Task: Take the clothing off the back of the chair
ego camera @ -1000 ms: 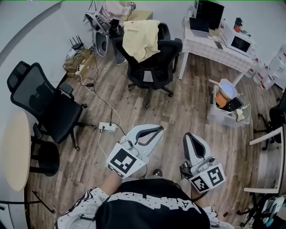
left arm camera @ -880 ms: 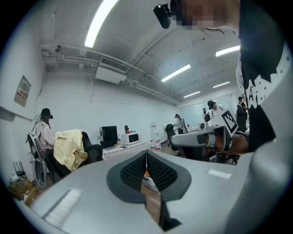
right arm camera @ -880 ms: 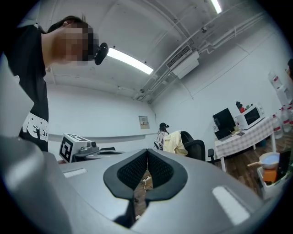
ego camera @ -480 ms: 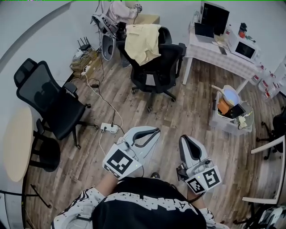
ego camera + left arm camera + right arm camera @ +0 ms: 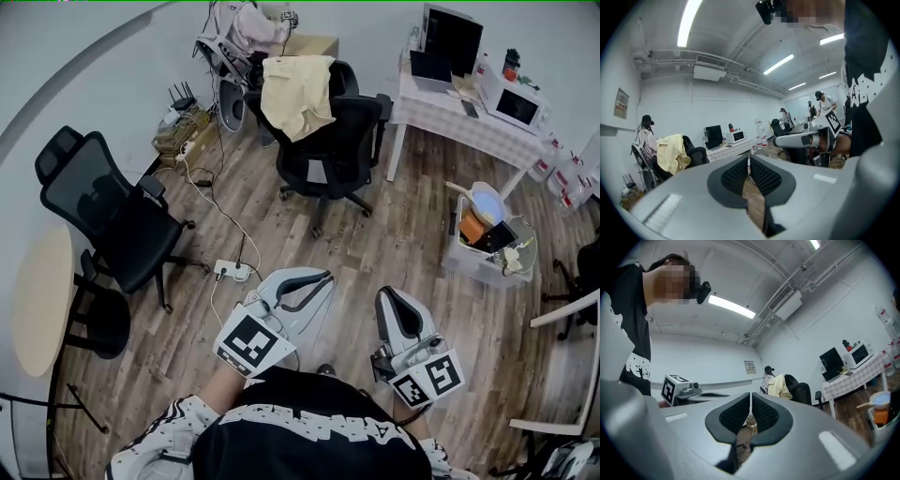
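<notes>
Head view puts the yellow clothing (image 5: 298, 94) draped over the back of the black chair (image 5: 361, 127), with both tongs well apart from that chair, probably not yet due to grab, hence empty: left gripper (image 5: 322, 278) pinched together, right gripper (image 5: 393, 297) just opening a narrow crack.

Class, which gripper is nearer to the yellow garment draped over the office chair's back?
Left. In the head view the left gripper lies almost straight across the floor from the yellow garment; the right gripper lies farther off, set out to the side. Neither is close.
</notes>
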The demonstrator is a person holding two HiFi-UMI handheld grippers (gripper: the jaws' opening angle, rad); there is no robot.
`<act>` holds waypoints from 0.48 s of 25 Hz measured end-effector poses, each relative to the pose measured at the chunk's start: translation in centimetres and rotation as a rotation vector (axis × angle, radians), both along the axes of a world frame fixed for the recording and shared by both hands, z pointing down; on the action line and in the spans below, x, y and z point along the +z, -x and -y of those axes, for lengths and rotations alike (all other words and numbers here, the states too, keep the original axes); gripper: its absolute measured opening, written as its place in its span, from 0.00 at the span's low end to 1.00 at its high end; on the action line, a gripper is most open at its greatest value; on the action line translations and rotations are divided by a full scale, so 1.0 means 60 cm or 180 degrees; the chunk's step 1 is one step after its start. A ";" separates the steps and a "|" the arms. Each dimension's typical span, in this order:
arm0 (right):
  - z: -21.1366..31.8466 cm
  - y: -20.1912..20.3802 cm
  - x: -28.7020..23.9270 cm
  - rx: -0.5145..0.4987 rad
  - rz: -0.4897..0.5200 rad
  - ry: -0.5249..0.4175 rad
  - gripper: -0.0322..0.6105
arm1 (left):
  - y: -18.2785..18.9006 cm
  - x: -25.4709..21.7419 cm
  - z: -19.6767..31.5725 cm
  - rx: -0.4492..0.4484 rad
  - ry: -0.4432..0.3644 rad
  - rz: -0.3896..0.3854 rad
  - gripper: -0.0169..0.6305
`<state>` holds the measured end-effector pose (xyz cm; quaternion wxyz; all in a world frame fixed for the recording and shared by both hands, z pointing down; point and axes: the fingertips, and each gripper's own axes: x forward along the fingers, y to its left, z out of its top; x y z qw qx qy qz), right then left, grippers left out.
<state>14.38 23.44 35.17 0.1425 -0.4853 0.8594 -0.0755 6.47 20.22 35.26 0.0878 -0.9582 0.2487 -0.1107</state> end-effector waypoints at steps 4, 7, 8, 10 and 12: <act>0.010 0.008 0.002 -0.0090 -0.0041 0.0017 0.10 | 0.005 0.009 0.012 -0.0060 0.0028 0.0084 0.03; 0.025 0.015 0.011 -0.0151 -0.0049 0.0064 0.10 | 0.011 0.016 0.023 -0.0101 0.0072 0.0084 0.10; 0.030 0.019 0.013 -0.0168 -0.0048 0.0073 0.10 | 0.014 0.018 0.027 -0.0109 0.0077 0.0080 0.10; 0.041 0.027 0.013 -0.0193 -0.0068 0.0081 0.11 | 0.021 0.018 0.038 -0.0112 0.0086 0.0051 0.10; 0.054 0.031 0.013 -0.0196 -0.0099 0.0086 0.11 | 0.026 0.016 0.053 -0.0115 0.0105 -0.0012 0.10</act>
